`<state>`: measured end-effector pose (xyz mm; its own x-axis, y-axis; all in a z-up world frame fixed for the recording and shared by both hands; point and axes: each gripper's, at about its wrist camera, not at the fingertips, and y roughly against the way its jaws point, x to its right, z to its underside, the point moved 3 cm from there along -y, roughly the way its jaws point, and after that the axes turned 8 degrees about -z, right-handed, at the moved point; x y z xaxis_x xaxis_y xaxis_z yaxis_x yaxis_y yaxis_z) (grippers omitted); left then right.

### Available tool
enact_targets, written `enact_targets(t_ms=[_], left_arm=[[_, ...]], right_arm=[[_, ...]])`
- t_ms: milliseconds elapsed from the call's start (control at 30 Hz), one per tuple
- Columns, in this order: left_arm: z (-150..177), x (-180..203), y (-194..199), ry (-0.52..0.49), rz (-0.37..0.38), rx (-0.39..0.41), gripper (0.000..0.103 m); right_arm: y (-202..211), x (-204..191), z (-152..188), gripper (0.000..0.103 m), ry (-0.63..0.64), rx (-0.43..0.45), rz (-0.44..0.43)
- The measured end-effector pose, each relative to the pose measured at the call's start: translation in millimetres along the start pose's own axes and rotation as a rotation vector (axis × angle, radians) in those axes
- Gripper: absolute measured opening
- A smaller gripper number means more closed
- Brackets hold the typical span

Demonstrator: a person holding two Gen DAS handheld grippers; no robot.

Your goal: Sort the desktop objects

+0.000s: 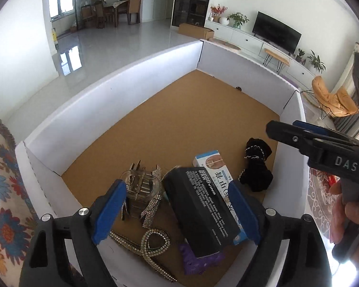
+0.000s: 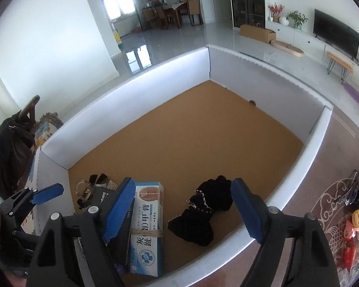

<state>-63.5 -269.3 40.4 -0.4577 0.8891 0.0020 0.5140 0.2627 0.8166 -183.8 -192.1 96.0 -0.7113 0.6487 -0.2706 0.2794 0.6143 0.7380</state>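
Note:
A white-walled bin [image 1: 122, 91] with a cork floor holds the sorted items. My left gripper [image 1: 177, 212] hovers open over its near corner. Below it a black printed box [image 1: 201, 210] leans on a blue-and-white carton [image 1: 215, 165]. Rhinestone hair pieces [image 1: 153, 205], a clear claw clip [image 1: 141, 184] and a purple item [image 1: 198, 260] lie beside them. My right gripper [image 2: 183, 211] is open above the same carton [image 2: 147, 229] and a black frilled fabric piece [image 2: 203, 212]. Neither gripper holds anything.
The far part of the bin's cork floor [image 2: 191, 129] is bare. A floral cloth [image 1: 2, 179] lies left of the bin. On the patterned tablecloth [image 2: 323, 205] to the right are clear glasses [image 2: 354, 189] and small colourful items [image 2: 356, 227]. A black bag [image 2: 9, 148] hangs at left.

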Motion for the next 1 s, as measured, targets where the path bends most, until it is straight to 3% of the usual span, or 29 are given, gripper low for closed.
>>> enact_targets(t_ms=[100,167,233,333,433,567,667,767,933,1000], left_arm=[[0.0,15.2,24.0,0.007,0.072,0.06,0.086],[3.9,42.9,45.8,-0.038,0.132,0.106,0.086],[13.9,80.2,65.8,-0.095,0.227,0.134,0.086],[34.0,141.7,82.9,-0.176,0.395,0.12,0.089],[62.9,195.1,78.9,-0.233,0.471,0.074,0.094],[102.7,260.4,45.2,-0.329,0.436,-0.002,0.094],[123.4,293.4,16.9,-0.411,0.372,-0.033,0.093],[133.3,307.1,5.3,-0.446,0.343,-0.021,0.092],[148.4,290.6,6.0,-0.445,0.307,0.105,0.092],[151.1,286.8,-0.4,-0.443,0.311,0.06,0.092]], right_arm=[[58.1,4.9,11.4,0.093,0.023,0.141,0.024],[97.6,15.4,34.9,0.102,0.03,0.229,0.071],[132.0,35.4,69.7,0.103,0.036,0.288,0.137],[167.1,77.6,132.9,0.103,0.034,0.281,0.285],[190.2,131.2,199.9,0.103,-0.057,0.189,0.416],[212.4,191.2,276.8,0.103,-0.257,0.086,0.516],[223.5,213.0,315.4,0.103,-0.38,0.064,0.525],[222.2,212.0,328.9,0.103,-0.433,0.068,0.513],[212.6,202.2,323.0,0.103,-0.409,0.054,0.529],[212.2,203.6,323.2,0.103,-0.415,0.06,0.526]])
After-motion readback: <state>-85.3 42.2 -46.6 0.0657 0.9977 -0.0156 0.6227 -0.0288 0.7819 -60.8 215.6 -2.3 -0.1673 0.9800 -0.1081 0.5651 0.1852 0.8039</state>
